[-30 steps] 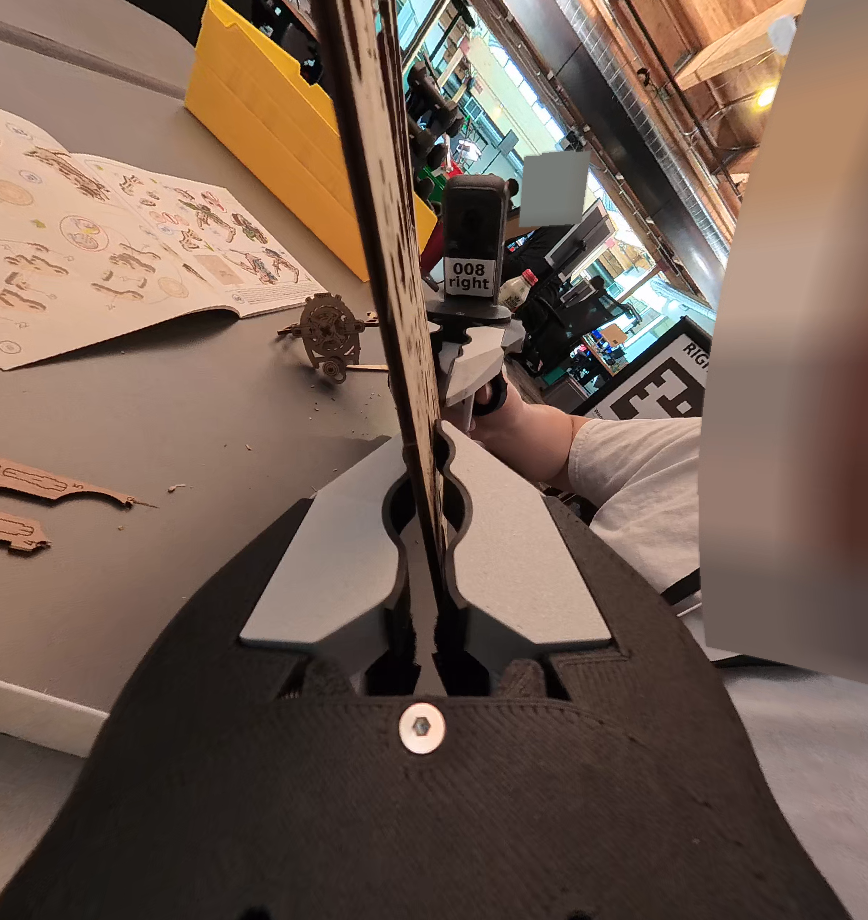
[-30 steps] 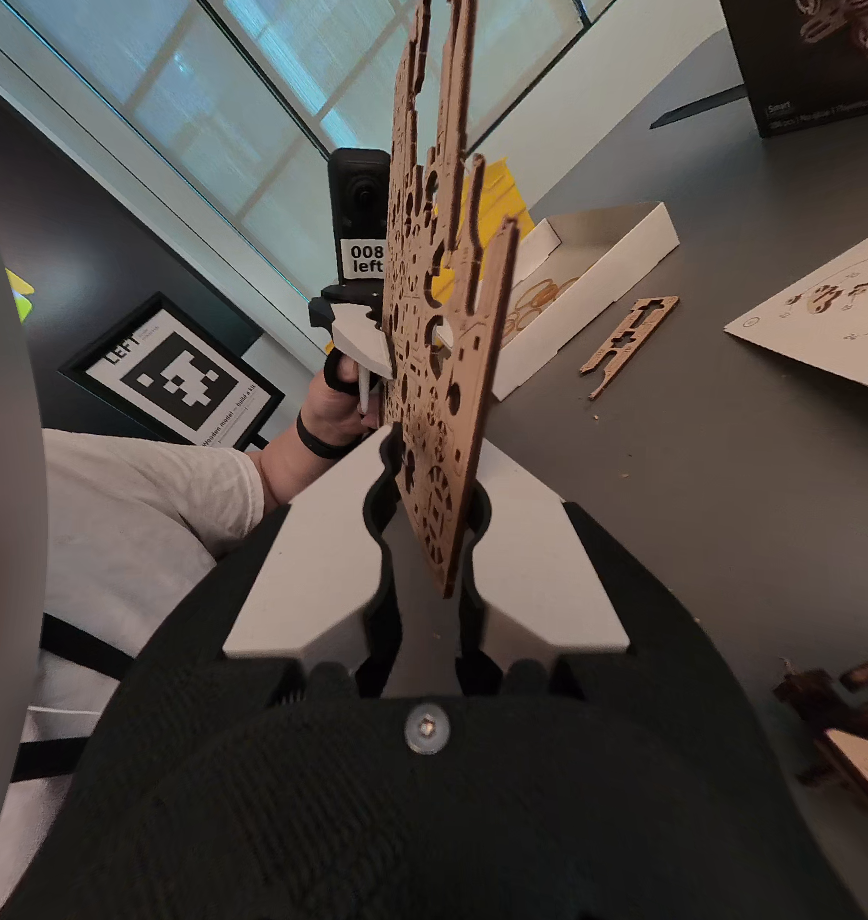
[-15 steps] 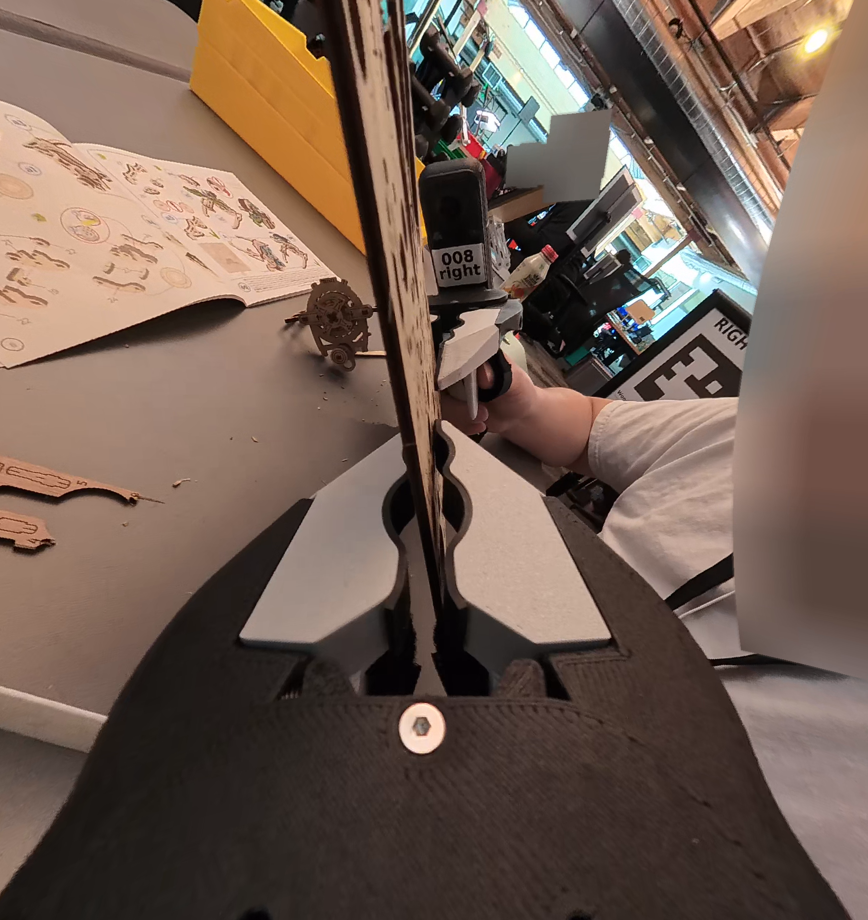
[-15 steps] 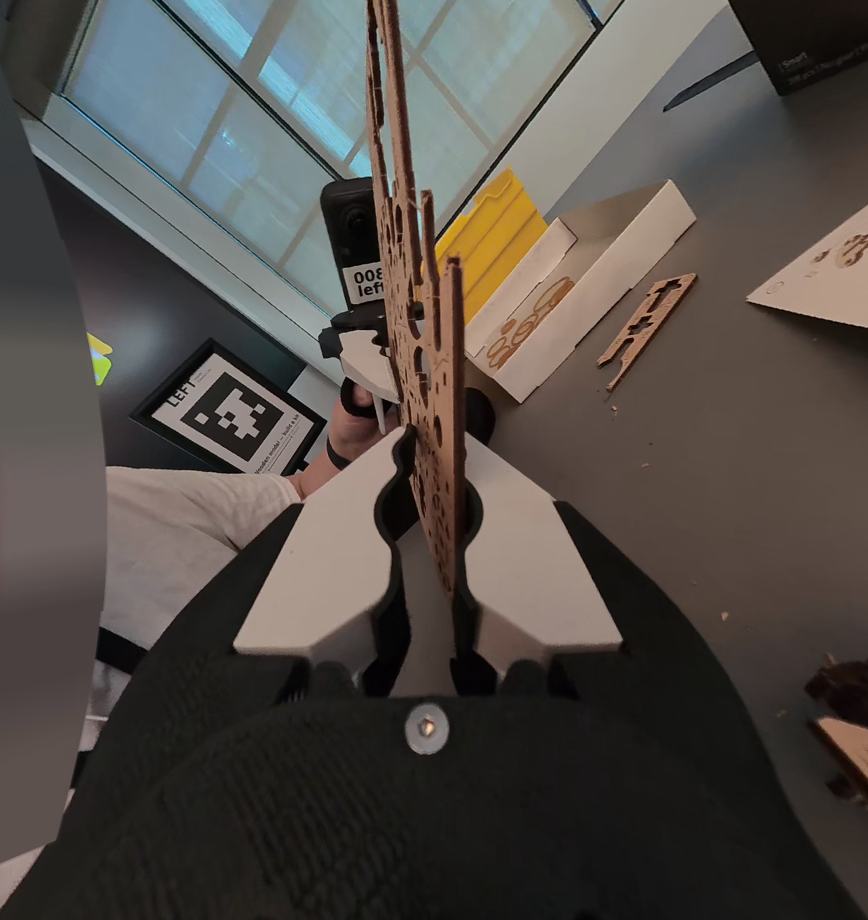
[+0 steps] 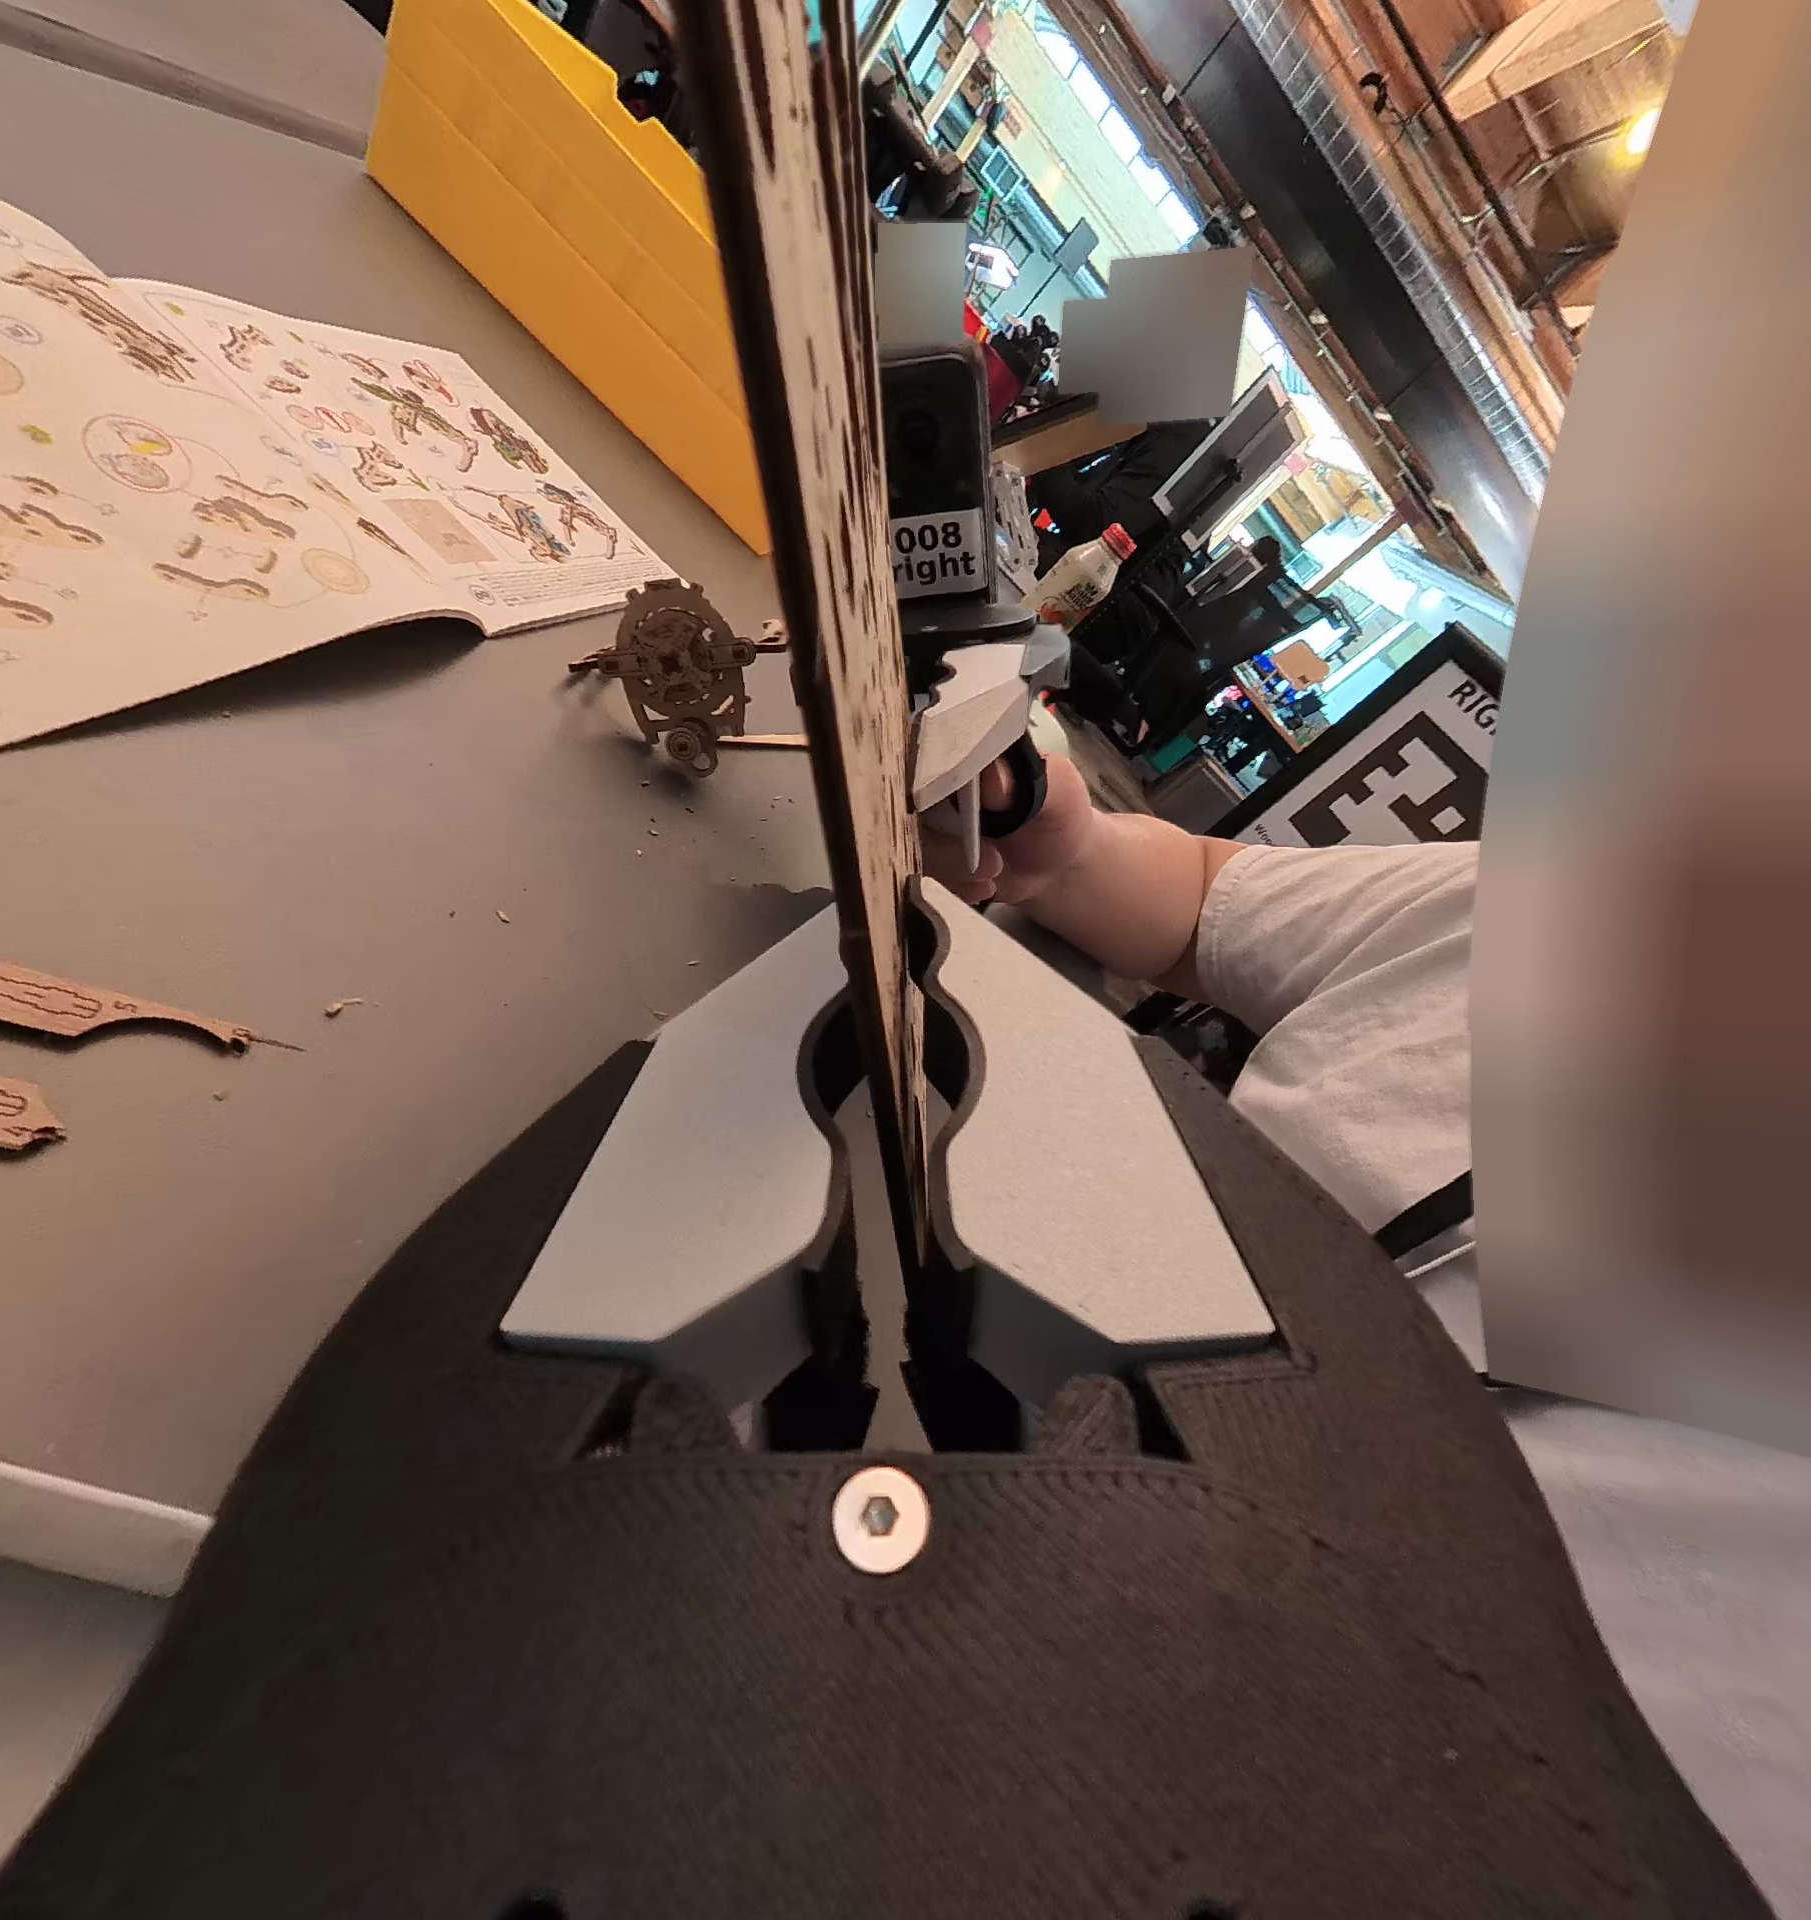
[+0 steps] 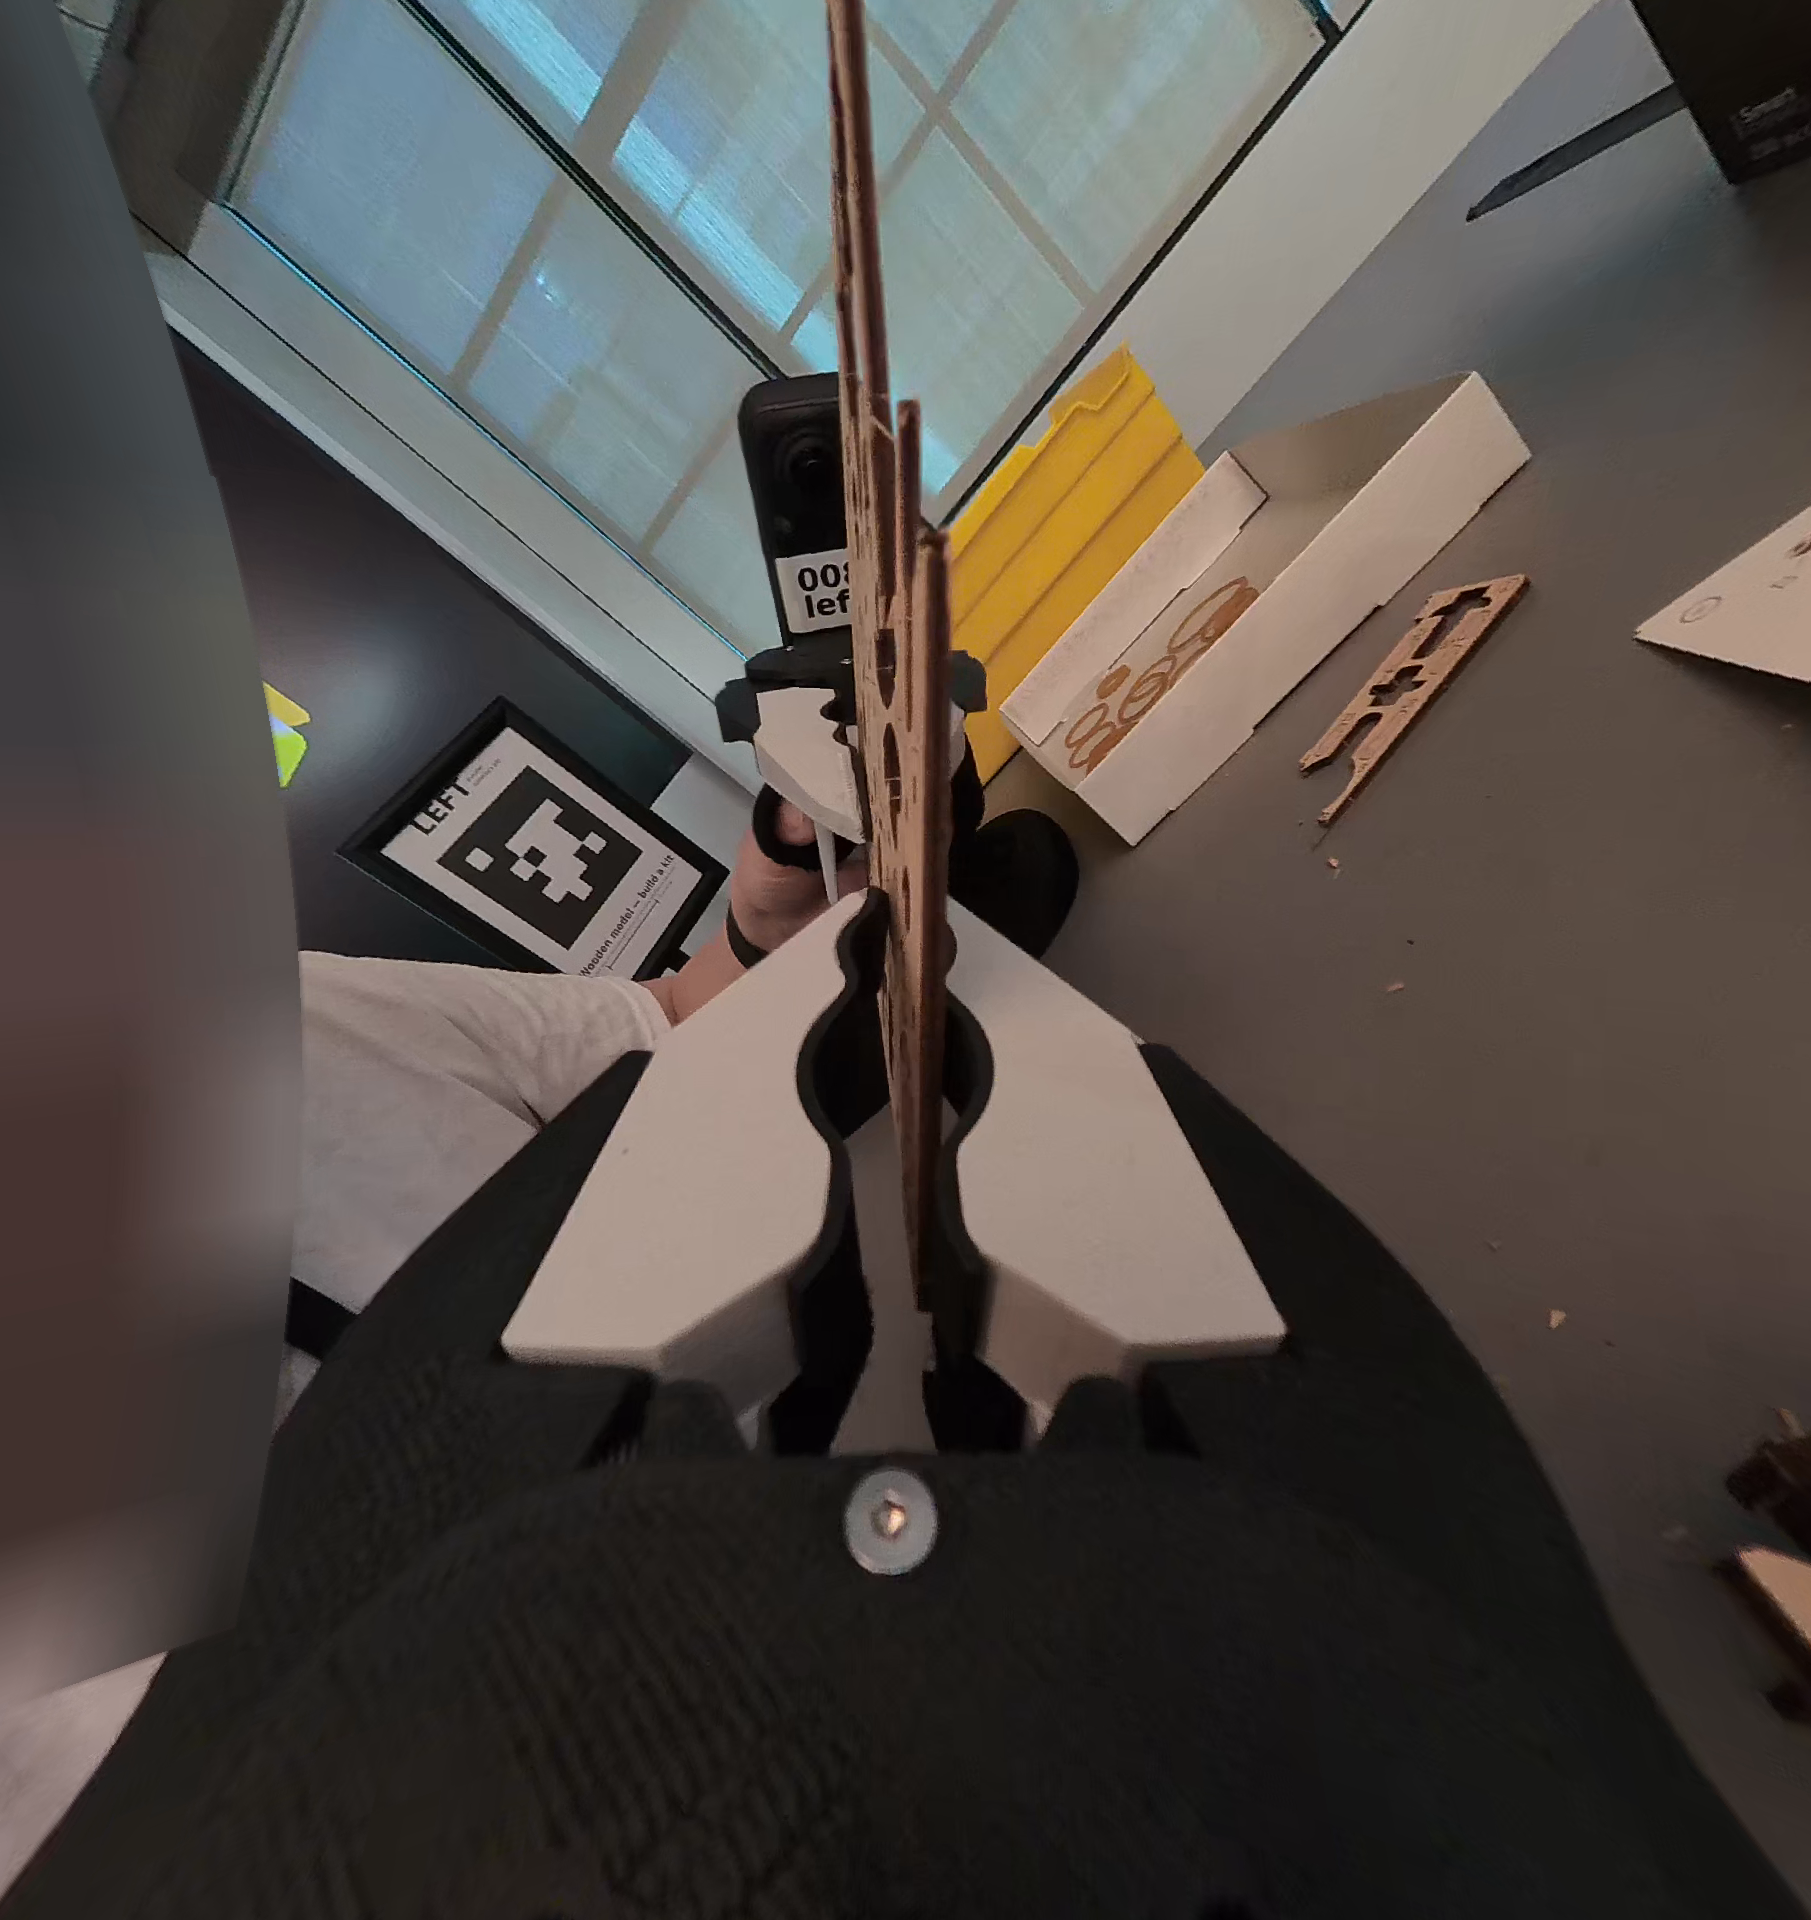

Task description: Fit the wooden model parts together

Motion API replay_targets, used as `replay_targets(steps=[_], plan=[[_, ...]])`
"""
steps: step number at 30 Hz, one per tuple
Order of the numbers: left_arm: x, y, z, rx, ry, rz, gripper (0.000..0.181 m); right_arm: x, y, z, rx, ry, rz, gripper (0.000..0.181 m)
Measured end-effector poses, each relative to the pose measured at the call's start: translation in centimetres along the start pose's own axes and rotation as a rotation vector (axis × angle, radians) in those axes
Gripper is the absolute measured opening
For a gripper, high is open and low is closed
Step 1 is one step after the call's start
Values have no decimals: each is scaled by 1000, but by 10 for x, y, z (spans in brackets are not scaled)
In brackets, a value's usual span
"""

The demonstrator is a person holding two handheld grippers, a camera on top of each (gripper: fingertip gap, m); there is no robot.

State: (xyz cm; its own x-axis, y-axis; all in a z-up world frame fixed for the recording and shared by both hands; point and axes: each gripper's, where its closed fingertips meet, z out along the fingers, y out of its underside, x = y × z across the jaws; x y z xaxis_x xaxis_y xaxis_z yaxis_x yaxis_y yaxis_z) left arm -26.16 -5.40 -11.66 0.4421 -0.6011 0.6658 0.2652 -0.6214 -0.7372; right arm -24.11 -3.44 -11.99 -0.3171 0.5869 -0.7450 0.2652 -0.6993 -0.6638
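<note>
A thin laser-cut wooden parts sheet (image 5: 807, 416) stands on edge above the grey table, held at both ends. My left gripper (image 5: 880, 904) is shut on one edge of it. My right gripper (image 6: 906, 914) is shut on the opposite edge of the same sheet (image 6: 885, 623), seen almost edge-on with cut-out holes. Each gripper shows in the other's view: the right one (image 5: 968, 727) behind the sheet, the left one (image 6: 839, 758) likewise. A small wooden gear assembly (image 5: 677, 665) stands on the table.
An open instruction booklet (image 5: 205, 468) and a yellow bin (image 5: 548, 208) lie beyond. Wooden offcuts (image 5: 49, 1008) lie at left. A white box (image 6: 1265, 592) with wooden rings, another offcut (image 6: 1410, 686) and a dark wooden assembly (image 6: 1805, 1475) sit on the table (image 6: 1503, 1039).
The sheet has turned in the right wrist view from showing its face to nearly edge-on. Both grippers have tilted with it and kept their hold.
</note>
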Motion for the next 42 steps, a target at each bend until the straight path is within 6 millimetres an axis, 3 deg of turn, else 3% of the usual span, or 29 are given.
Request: replay_targets(steps=[23,28,32,36,39,42], plan=[[4,0,0,-3,9,-7,1,-4,0,0,-23,22,-61,5],[3,5,-2,-43,21,-91,1,2,-7,-8,-22,123,-101,17],[6,15,-1,-111,53,-144,1,6,-4,-13,-64,227,-141,43],[20,24,0,-179,116,-145,1,4,10,-21,-135,362,-287,69],[24,42,6,-271,103,-131,1,5,22,-42,-147,496,-381,90],[28,65,18,-365,105,-133,1,-5,44,-61,-133,533,-388,94]])
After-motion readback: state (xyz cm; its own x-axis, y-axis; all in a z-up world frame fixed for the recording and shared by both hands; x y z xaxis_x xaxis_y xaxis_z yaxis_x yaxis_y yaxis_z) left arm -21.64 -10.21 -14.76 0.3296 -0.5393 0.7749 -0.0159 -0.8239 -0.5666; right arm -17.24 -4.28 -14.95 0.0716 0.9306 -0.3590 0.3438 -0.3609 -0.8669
